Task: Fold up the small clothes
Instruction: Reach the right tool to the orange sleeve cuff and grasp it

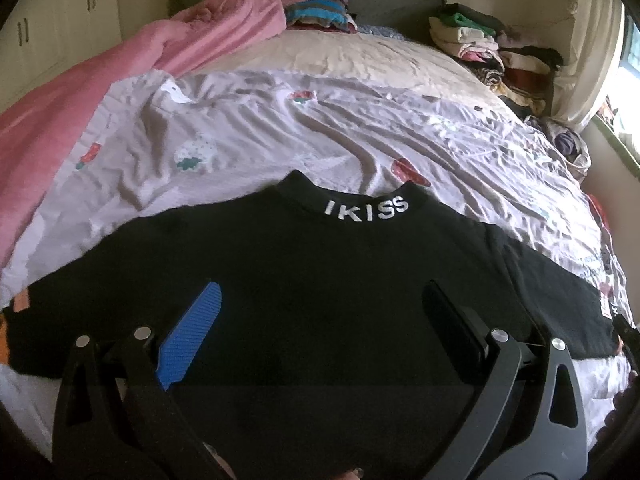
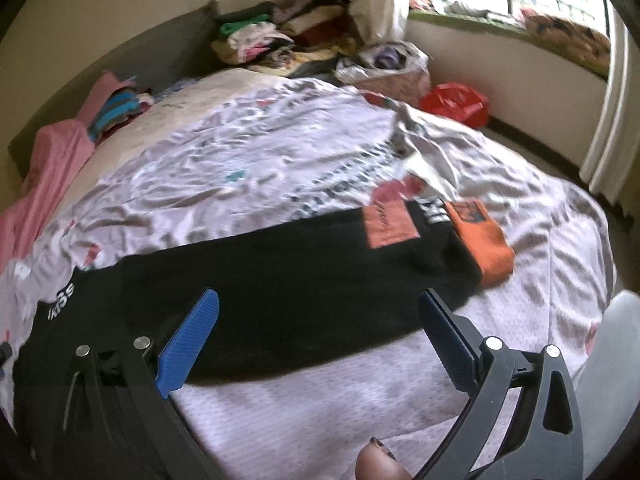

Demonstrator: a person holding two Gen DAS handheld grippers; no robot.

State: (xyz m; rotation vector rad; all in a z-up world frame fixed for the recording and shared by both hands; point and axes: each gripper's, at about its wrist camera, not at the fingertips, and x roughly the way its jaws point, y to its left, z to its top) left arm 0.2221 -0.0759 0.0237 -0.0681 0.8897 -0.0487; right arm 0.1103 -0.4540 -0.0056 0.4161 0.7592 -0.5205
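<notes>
A small black sweater (image 1: pixel 320 280) with white "IKISS" lettering on its collar (image 1: pixel 366 209) lies flat on the bed, collar pointing away from me. My left gripper (image 1: pixel 320 304) hovers open over the sweater's chest, nothing between its blue pads (image 1: pixel 192 332). In the right wrist view the sweater's sleeve (image 2: pixel 320 268) stretches right, ending in an orange cuff (image 2: pixel 486 248) beside an orange patch (image 2: pixel 390 226). My right gripper (image 2: pixel 318 316) is open above the sleeve's lower edge, holding nothing.
The bed wears a wrinkled pale sheet (image 1: pixel 300 128) with strawberry prints. A pink blanket (image 1: pixel 100 92) lies along the left. Folded clothes piles (image 1: pixel 488 48) sit at the head. A red bag (image 2: pixel 456 102) lies on the floor near the window wall. A fingertip (image 2: pixel 380 466) shows at the bottom.
</notes>
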